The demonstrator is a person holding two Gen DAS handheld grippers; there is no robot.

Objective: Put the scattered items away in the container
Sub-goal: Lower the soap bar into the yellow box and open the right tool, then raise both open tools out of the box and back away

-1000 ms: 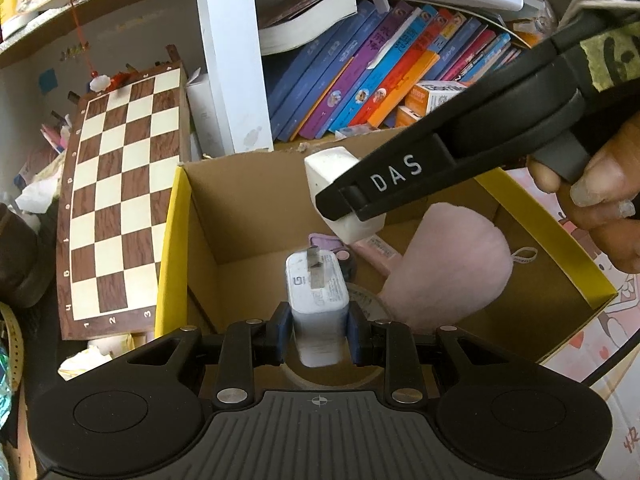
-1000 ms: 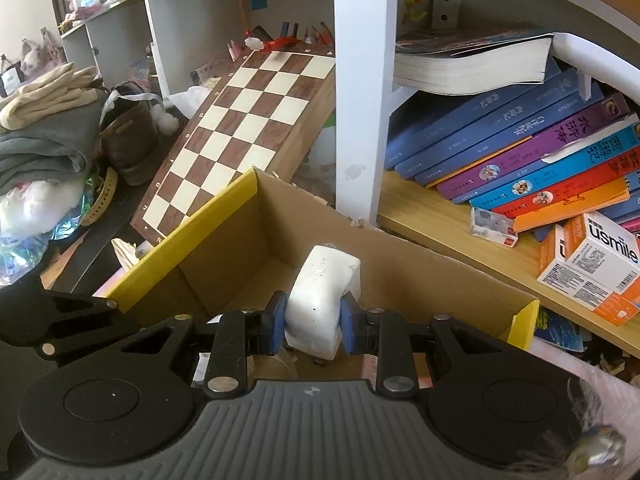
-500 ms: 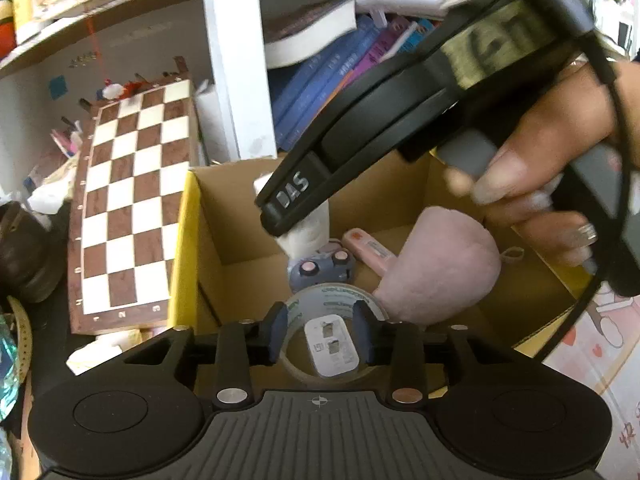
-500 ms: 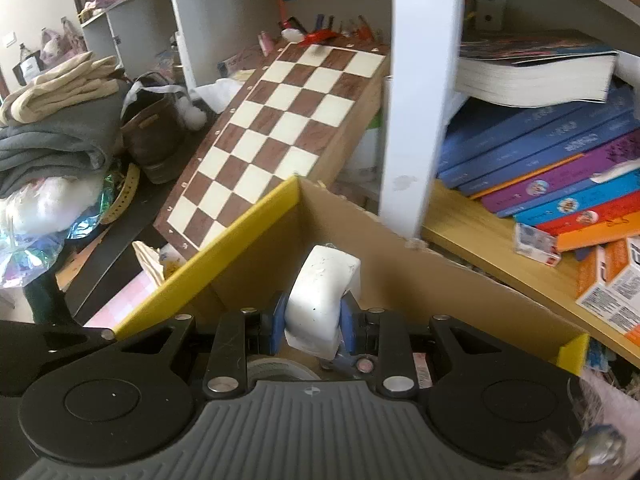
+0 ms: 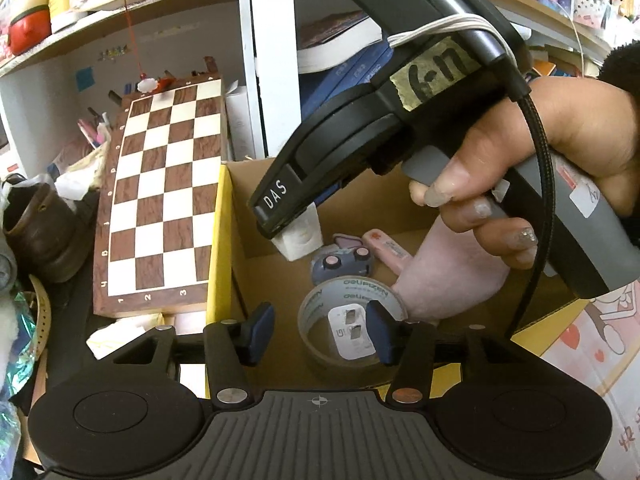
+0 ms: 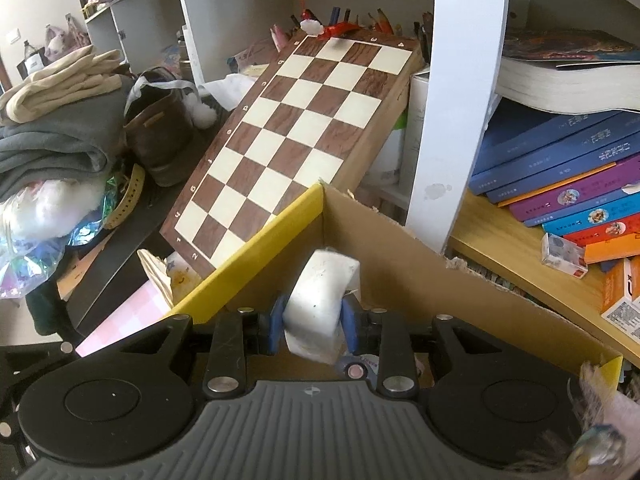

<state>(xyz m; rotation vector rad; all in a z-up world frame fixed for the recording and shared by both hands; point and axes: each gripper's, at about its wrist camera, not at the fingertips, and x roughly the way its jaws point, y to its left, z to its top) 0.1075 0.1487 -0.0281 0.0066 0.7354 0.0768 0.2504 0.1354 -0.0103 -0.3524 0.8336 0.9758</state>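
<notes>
The cardboard box (image 5: 264, 232) with yellow flaps holds a tape roll (image 5: 320, 312), a white charger (image 5: 348, 334) lying inside the roll, a blue-grey toy (image 5: 340, 266), a pink tube (image 5: 386, 250) and a pink plush (image 5: 452, 276). My left gripper (image 5: 318, 334) is open and empty above the roll. My right gripper (image 6: 314, 324) is shut on a white block (image 6: 320, 304) and holds it low inside the box (image 6: 420, 280), near its back left corner. The block also shows in the left wrist view (image 5: 300, 236).
A chessboard (image 5: 160, 200) leans against the shelf left of the box. A white shelf post (image 6: 452, 100) and stacked books (image 6: 560, 176) stand behind it. A brown boot (image 5: 36, 232), folded clothes (image 6: 52, 128) and wrappers lie at the left.
My left gripper opened and let go of the white charger, which now lies inside the tape roll. My right gripper moved left and down into the box with the white block.
</notes>
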